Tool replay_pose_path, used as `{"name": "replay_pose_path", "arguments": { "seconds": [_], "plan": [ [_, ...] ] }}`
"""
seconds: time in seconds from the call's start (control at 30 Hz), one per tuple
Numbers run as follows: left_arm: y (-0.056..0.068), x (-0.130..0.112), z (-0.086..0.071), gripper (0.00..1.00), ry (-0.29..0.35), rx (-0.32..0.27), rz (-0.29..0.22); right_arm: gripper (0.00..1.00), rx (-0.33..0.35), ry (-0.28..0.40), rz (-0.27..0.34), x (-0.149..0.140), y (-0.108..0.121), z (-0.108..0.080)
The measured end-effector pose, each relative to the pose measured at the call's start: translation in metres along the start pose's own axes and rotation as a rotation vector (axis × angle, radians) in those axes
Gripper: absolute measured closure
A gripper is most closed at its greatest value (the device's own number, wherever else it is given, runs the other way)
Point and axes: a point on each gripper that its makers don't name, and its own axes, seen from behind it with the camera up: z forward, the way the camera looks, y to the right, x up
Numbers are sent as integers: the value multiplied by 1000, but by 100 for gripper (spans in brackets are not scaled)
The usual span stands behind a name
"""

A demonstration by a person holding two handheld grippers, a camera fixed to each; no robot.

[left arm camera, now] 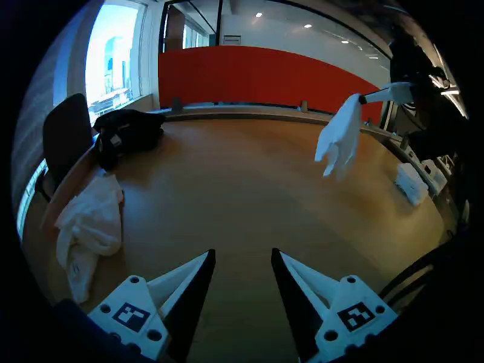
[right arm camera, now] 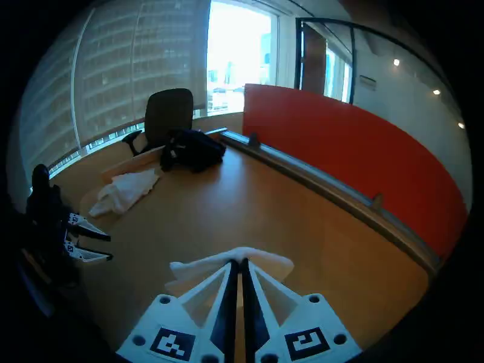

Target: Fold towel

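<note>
I saw the wooden counter (left arm camera: 242, 181) run broad and bare up to the red partition (left arm camera: 260, 75) along its far edge, with ceiling lights above the partition and a bright window (left arm camera: 112, 60) at its one end. My right hand-held gripper (right arm camera: 238, 261) was clenched on the white towel (right arm camera: 269, 260). In the left gripper view the towel hung from it in the air, lifted off the counter, in front of the partition's end away from the window. My left hand-held gripper (left arm camera: 242, 251) was released, its fingers spread over bare wood, well apart from the partition. A black bag (left arm camera: 127, 130) lay near the partition's window end. A crumpled white cloth (left arm camera: 91, 224) lay farther out from the partition than the bag, beside a dark chair (left arm camera: 63, 136).
</note>
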Motion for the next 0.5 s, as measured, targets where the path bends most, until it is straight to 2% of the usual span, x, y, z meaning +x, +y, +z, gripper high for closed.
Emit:
{"name": "replay_pose_path", "arguments": {
  "seconds": [0.2,0.5],
  "plan": [
    [2,2,2,33,-1,0,-2,95,-50,-28,-1,-17,30,-23],
    [5,6,6,33,-6,-2,10,95,-107,-35,37,-36,67,-54]
  ]
}}
